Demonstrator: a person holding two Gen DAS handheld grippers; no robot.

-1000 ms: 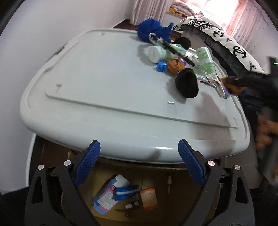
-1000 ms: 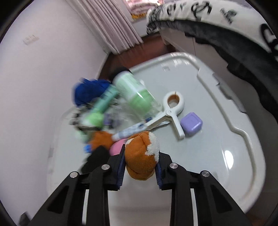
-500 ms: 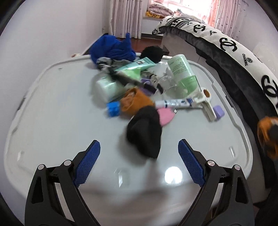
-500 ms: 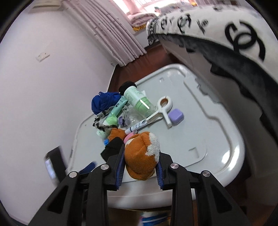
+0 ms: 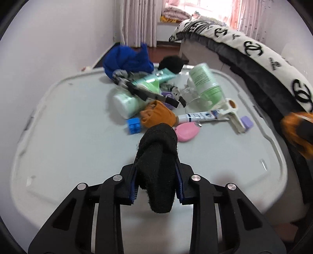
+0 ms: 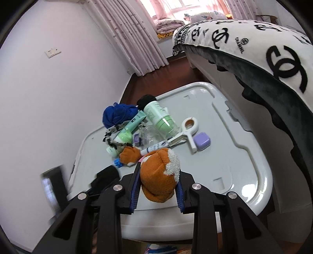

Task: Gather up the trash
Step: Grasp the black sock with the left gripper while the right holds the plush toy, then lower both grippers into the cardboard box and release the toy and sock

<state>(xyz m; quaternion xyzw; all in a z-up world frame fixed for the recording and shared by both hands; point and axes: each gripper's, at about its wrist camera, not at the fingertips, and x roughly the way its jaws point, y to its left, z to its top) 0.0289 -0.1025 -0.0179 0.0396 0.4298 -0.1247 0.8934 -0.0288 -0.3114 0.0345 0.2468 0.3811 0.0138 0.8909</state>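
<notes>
Change: having just closed, left gripper (image 5: 156, 187) jaws now pinching the black sock (image 5: 156, 166), previously lying loose in front of wide jaws.
Right gripper (image 6: 158, 192): clamping tight on the orange sock (image 6: 159, 175), hanging over the near edge.
Surface (image 5: 68, 148): carrying clutter bunched toward the far side.
Open room: lying bare along near and left rims.
Bed (image 6: 273, 64): crowding the right edge.

Soft daylight, fisheye bend, some motion smear

We see a blown-out window (image 6: 176, 11) behind the curtains, glare spots on the grey lid (image 6: 248, 189), soft shadows under the clutter, dark vignetted corners, and blur on the frames' side edges.
</notes>
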